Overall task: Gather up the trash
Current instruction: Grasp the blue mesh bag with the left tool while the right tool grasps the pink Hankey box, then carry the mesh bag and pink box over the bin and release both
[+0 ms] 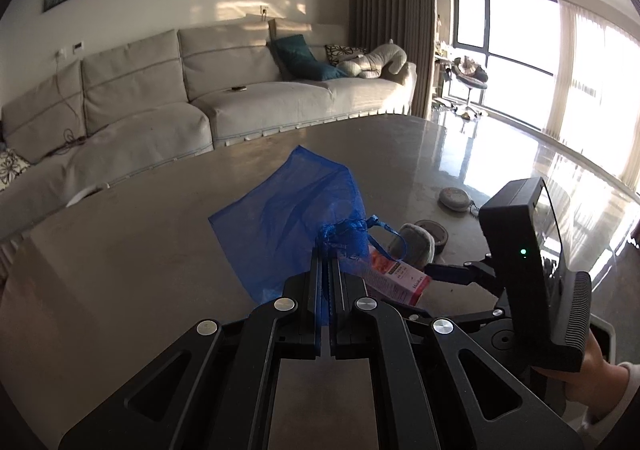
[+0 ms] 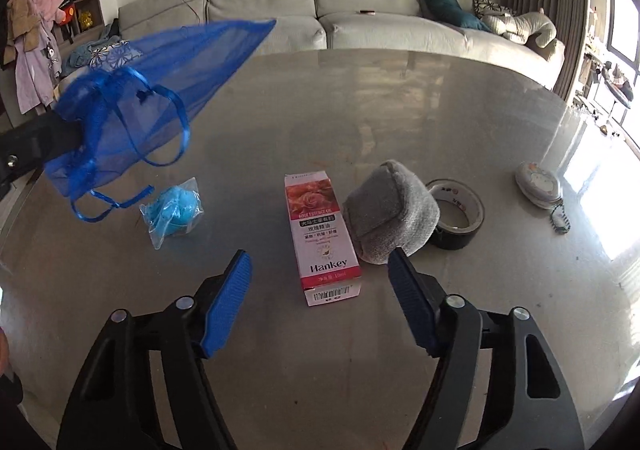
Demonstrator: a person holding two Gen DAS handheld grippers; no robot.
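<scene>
Pinching the blue mesh bag [image 2: 132, 98] shut-mouthed, the left gripper [image 1: 329, 250] is risking a blocked drop as the open right gripper [image 2: 320, 262] (empty) is straddling the pink box [image 2: 326, 238].

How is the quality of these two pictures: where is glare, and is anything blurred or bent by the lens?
Left wrist view: the window is overexposed and throws glare across the right of the table; the sofa curves from the fisheye. Right wrist view: glare whitens the table's right edge, the blue mesh bag looks slightly smeared, while the pink box is sharp enough to read.
</scene>
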